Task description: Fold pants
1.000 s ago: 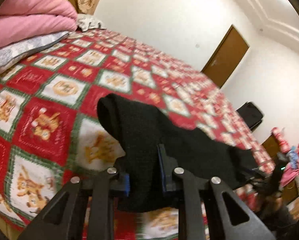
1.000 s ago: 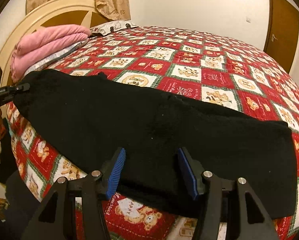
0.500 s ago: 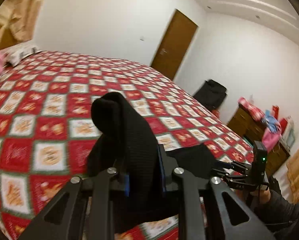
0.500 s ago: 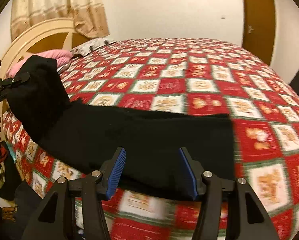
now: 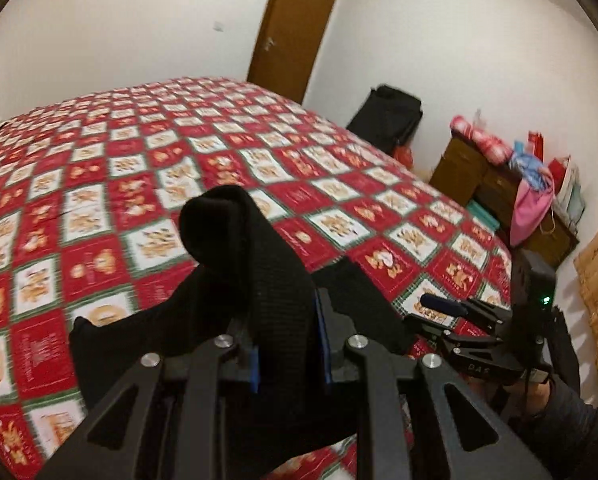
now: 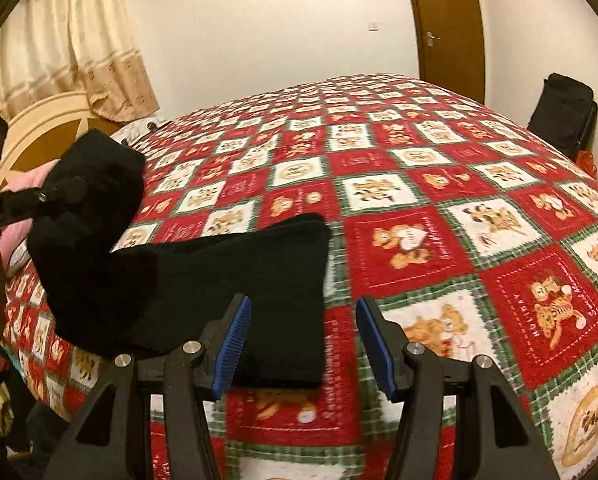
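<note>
The black pants lie across the near edge of the bed, one end lifted. My left gripper is shut on that lifted end of the pants, which bunches up over its fingers. It shows at the left of the right wrist view, holding the raised fold above the flat part. My right gripper is open and empty, just over the right end of the flat pants. It shows in the left wrist view at the right.
The bed carries a red, white and green bear-pattern quilt. A pink pillow and the headboard are at the left. A brown door, a black bag and a cluttered dresser stand beyond the bed.
My left gripper has carried its end of the pants up and toward the right gripper, folding the pants shorter. The right gripper has stayed open.
</note>
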The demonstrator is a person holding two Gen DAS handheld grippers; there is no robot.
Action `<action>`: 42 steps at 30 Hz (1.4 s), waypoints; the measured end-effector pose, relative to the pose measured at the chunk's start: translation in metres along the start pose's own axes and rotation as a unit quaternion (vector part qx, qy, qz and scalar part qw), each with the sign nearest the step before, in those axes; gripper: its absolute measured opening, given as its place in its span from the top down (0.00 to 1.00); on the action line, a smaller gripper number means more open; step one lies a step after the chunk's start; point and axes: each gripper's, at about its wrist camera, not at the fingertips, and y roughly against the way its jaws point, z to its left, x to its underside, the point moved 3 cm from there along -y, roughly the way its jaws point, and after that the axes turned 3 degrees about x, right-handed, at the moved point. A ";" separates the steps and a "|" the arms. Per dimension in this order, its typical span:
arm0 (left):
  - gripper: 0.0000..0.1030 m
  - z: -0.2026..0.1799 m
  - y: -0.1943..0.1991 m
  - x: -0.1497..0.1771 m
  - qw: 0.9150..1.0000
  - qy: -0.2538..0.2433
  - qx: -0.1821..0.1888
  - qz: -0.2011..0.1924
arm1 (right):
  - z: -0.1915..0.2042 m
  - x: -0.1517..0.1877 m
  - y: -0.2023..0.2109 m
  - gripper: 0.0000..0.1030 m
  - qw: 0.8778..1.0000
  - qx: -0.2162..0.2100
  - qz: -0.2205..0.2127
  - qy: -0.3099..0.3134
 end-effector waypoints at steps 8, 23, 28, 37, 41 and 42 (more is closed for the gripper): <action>0.79 -0.035 -0.067 0.002 0.998 -0.025 0.008 0.049 | -0.033 -0.002 -0.001 0.45 0.998 0.019 -0.011 -0.055; 0.25 -0.059 -0.013 0.008 0.994 -0.096 -0.050 -0.034 | -0.062 0.000 0.006 0.45 0.993 0.016 -0.039 -0.114; 0.25 0.001 0.001 0.042 0.983 -0.082 -0.157 -0.036 | -0.041 -0.013 0.033 0.45 0.991 -0.040 -0.089 -0.096; 0.20 0.068 -0.015 0.095 0.980 -0.016 -0.198 0.008 | 0.032 -0.027 -0.006 0.45 0.998 -0.051 -0.005 -0.021; 0.04 0.076 -0.016 0.099 0.980 -0.007 -0.200 0.002 | -0.007 -0.006 -0.013 0.62 0.996 -0.018 0.055 -0.069; 0.02 0.081 -0.016 0.101 0.982 0.012 -0.191 0.002 | -0.017 0.000 -0.012 0.62 0.995 -0.014 0.067 -0.077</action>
